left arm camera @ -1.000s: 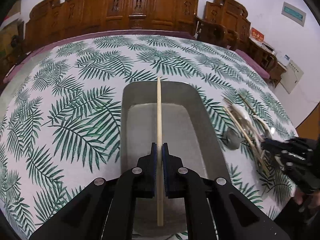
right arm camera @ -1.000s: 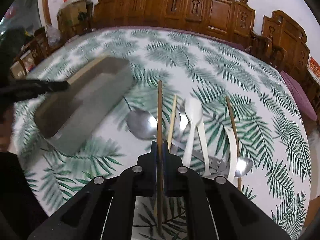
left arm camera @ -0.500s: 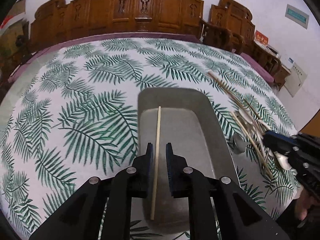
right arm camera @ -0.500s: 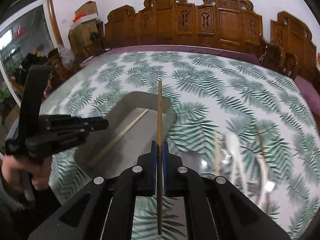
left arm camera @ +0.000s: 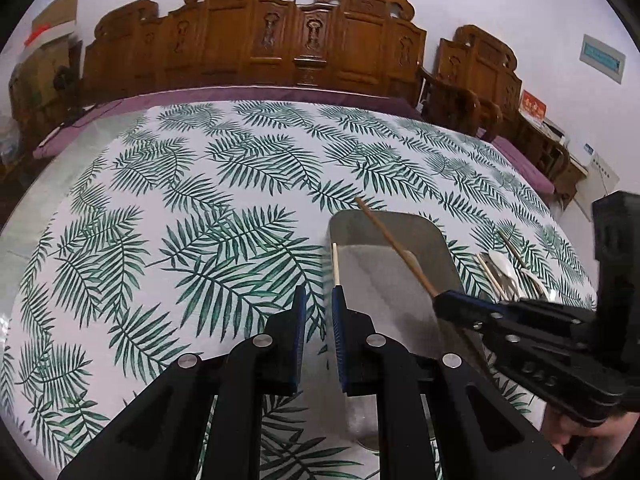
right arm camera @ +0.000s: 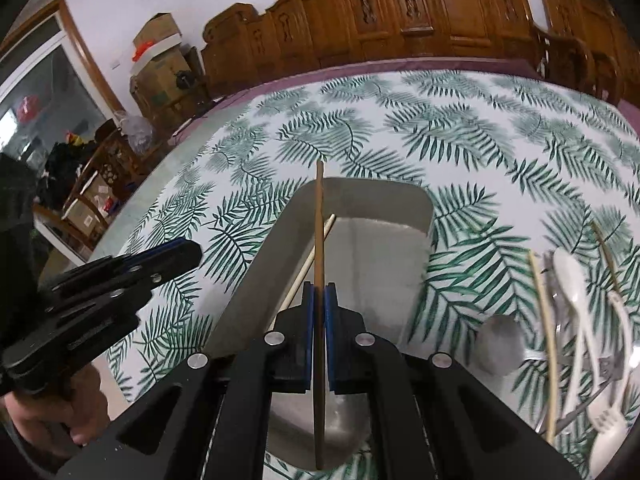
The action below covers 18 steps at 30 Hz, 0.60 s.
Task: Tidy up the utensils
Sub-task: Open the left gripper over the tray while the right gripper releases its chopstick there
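Left hand-held gripper (left arm camera: 318, 336), jaws now parted and pulled back, has dropped its pale wooden chopstick (left arm camera: 335, 261) into the grey metal tray (left arm camera: 424, 236), while the right hand-held gripper (right arm camera: 319, 344) has carried its clamped darker brown chopstick (right arm camera: 319, 232) over the tray for release.

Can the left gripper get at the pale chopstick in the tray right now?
Probably yes: the left gripper is open and empty beside the metal tray, and the pale chopstick lies uncovered along the tray's near wall.

You have one metal tray (right arm camera: 362, 204), four chopsticks (right arm camera: 319, 216) counted, two white spoons (right arm camera: 570, 276), one metal spoon (right arm camera: 502, 342).
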Tool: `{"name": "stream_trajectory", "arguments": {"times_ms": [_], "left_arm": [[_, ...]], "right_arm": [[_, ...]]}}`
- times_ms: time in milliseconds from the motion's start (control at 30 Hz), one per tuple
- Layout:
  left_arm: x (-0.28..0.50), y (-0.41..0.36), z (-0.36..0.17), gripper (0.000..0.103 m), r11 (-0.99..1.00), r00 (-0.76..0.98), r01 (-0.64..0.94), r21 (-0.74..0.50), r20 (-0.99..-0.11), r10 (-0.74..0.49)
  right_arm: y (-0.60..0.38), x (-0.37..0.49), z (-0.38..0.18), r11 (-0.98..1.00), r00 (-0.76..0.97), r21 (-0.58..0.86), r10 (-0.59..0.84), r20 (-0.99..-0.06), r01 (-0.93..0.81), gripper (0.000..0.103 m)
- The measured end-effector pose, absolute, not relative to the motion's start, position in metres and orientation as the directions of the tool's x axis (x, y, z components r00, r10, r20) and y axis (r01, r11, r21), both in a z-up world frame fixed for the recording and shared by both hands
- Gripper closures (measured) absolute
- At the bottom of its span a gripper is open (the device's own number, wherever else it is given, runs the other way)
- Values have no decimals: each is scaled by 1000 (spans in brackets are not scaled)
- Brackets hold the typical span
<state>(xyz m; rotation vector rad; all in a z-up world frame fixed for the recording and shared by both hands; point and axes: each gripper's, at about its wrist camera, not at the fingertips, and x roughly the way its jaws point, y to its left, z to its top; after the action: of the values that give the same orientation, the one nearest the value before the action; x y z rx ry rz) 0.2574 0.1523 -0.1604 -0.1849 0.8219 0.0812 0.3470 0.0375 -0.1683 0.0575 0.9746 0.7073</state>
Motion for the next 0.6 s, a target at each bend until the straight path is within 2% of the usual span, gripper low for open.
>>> {"name": "stream_trajectory", "arguments": {"times_ms": [233,500,600], "left_arm": [[255,153,-159,91,979,684,-145,-140,-730,-4],[253,134,-157,91,986,693,-92,-142,-720,-39],[252,124,-155,84,986,700,-67,-150,-711,-61]], "right_arm": [[37,348,-170,762,349,371,595,-724,-531,93],[-22,345,-137,769,449,272,578,-682,-578,93],[-59,348,-128,803,505,215,532,-679,-556,93]]}}
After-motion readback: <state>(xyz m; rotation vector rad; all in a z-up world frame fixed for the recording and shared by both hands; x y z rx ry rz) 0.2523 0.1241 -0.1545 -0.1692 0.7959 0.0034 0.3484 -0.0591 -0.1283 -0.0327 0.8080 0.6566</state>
